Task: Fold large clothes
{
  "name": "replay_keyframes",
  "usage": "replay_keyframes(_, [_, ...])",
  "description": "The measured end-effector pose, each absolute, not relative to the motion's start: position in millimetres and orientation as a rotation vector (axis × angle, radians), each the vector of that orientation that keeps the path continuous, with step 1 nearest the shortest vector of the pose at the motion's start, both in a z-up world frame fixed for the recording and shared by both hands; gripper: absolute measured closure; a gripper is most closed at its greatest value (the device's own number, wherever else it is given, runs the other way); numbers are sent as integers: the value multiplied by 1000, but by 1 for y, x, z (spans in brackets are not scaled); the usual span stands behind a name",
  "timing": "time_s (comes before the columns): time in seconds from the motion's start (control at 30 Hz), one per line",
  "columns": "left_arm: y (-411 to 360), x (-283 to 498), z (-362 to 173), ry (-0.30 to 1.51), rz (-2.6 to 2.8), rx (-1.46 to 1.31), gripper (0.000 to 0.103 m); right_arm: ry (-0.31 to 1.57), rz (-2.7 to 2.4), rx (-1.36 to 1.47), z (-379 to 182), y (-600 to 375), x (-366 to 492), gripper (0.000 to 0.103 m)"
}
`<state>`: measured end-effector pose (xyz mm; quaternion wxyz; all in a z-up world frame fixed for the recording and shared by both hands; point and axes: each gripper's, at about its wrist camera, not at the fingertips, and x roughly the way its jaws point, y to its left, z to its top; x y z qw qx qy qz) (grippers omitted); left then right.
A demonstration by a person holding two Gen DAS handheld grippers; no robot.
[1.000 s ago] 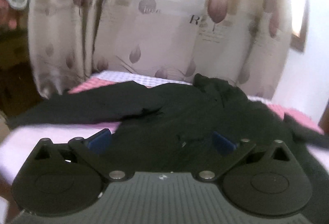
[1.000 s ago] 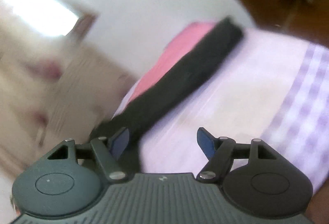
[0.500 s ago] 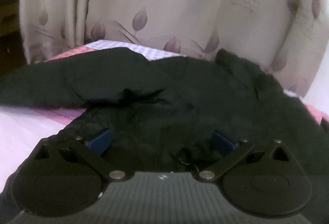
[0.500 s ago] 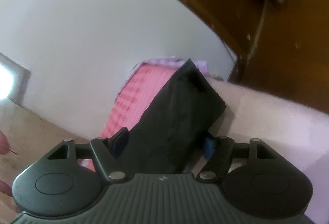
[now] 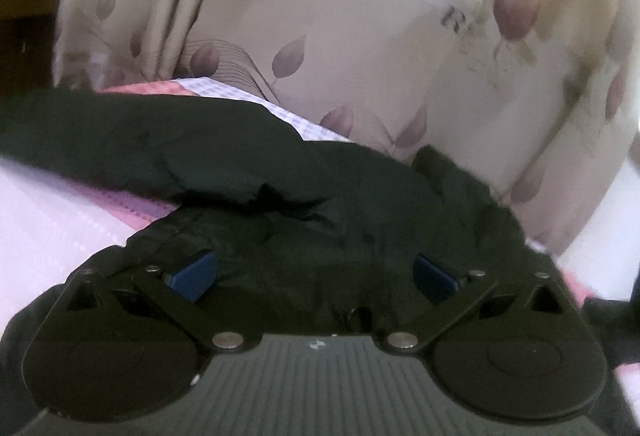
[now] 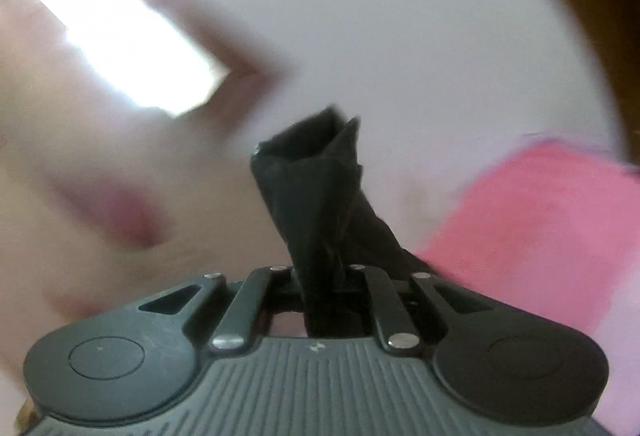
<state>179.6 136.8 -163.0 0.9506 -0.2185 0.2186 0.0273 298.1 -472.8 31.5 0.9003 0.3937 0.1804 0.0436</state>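
Observation:
A large black jacket [image 5: 280, 187] lies spread on the bed, one sleeve [image 5: 100, 131] stretched out to the left. My left gripper [image 5: 314, 274] is open, low over the jacket's body, its blue pads [image 5: 192, 272] apart with fabric between them. My right gripper [image 6: 320, 276] is shut on the end of the jacket's other sleeve [image 6: 316, 195], and the cuff sticks up beyond the closed fingers, lifted off the bed.
The bed has a pink and lilac checked cover [image 5: 52, 220], also seen as a pink blur in the right wrist view [image 6: 540, 220]. A beige leaf-print curtain [image 5: 360, 35] hangs behind the bed. A bright window [image 6: 120, 43] and a white wall [image 6: 400, 15] are beyond.
My right gripper closed on the sleeve end and lifted it off the bed. My left gripper moved in lower and closer over the jacket, still open.

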Motion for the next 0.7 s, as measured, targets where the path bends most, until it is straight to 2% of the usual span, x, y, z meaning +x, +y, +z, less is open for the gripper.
replay_keyframes(0.17, [144, 176, -164, 418, 40, -502, 0, 454, 370, 789, 9, -309, 342, 97])
replay_keyframes(0.37, [150, 174, -165, 401, 26, -536, 0, 667, 504, 663, -83, -148, 363, 96])
replay_keyframes(0.6, [156, 170, -167, 381, 13, -574, 0, 818, 496, 491, -150, -78, 367, 94])
replay_keyframes(0.7, [156, 170, -167, 376, 11, -581, 0, 837, 507, 420, -155, -76, 358, 93])
